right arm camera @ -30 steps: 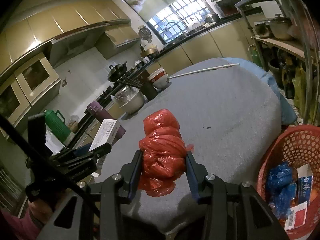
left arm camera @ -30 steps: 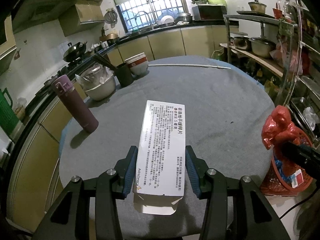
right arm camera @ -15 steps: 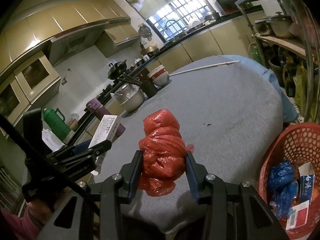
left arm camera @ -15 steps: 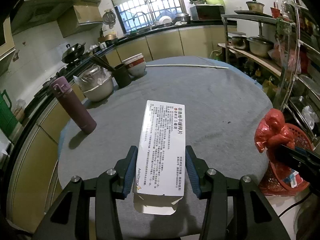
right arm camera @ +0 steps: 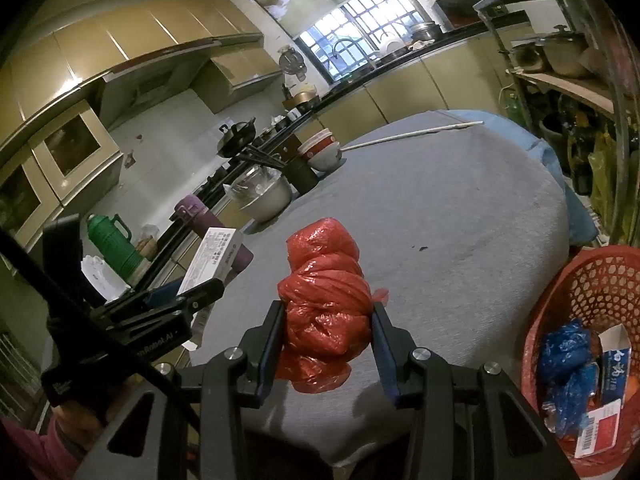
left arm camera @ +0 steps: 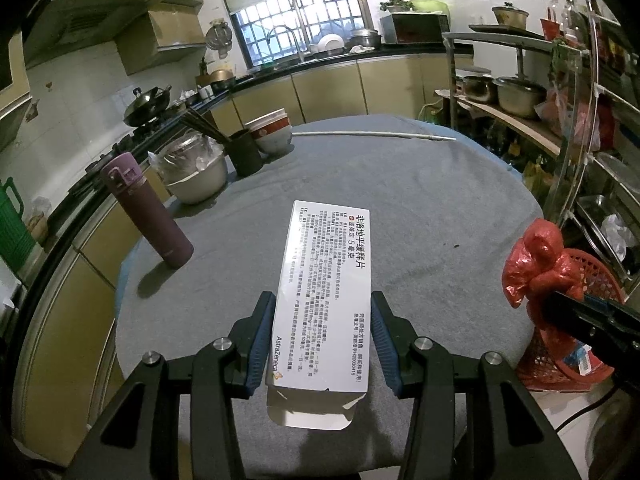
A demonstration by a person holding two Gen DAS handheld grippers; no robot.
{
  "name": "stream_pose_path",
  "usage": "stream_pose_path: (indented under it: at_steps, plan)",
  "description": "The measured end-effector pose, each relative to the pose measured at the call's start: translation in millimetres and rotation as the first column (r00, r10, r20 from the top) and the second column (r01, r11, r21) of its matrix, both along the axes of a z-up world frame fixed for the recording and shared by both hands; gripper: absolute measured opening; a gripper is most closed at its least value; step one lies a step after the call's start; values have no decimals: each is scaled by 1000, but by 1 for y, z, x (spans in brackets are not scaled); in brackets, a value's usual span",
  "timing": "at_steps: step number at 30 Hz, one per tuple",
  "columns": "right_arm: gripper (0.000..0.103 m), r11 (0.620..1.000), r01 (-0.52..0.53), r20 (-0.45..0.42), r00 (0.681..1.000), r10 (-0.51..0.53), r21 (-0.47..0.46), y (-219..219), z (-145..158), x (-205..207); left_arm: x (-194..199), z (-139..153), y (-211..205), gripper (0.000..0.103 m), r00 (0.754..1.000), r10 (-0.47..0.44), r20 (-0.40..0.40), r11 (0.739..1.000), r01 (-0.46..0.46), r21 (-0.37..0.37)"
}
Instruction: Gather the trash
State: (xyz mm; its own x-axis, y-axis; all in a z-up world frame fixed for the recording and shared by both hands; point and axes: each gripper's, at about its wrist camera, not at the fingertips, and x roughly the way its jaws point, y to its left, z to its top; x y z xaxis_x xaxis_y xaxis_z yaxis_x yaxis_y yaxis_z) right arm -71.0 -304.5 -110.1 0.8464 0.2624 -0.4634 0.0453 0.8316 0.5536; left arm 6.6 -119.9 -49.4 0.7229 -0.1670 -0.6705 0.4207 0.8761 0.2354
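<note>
Grippers grip trash above a grey-clothed table (left arm camera: 420,208): left gripper (left arm camera: 323,338) clamped on a white medicine box (left arm camera: 324,292), right gripper (right arm camera: 328,340) clamped on a red plastic bag (right arm camera: 326,300). Only the right view looks inside the red basket (right arm camera: 600,280), holding blue wrapping (right arm camera: 568,360). Beyond stand a purple flask (left arm camera: 146,210) and bowls (left arm camera: 272,130).
</note>
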Motion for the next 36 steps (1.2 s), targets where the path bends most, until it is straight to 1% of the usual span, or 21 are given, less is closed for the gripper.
stream_pose_path:
  at_steps: [36]
  plan:
    - [45, 1000, 6, 14, 1000, -7, 16, -6, 4, -7, -8, 5, -5, 49, 1000, -20, 6, 1000, 20, -2]
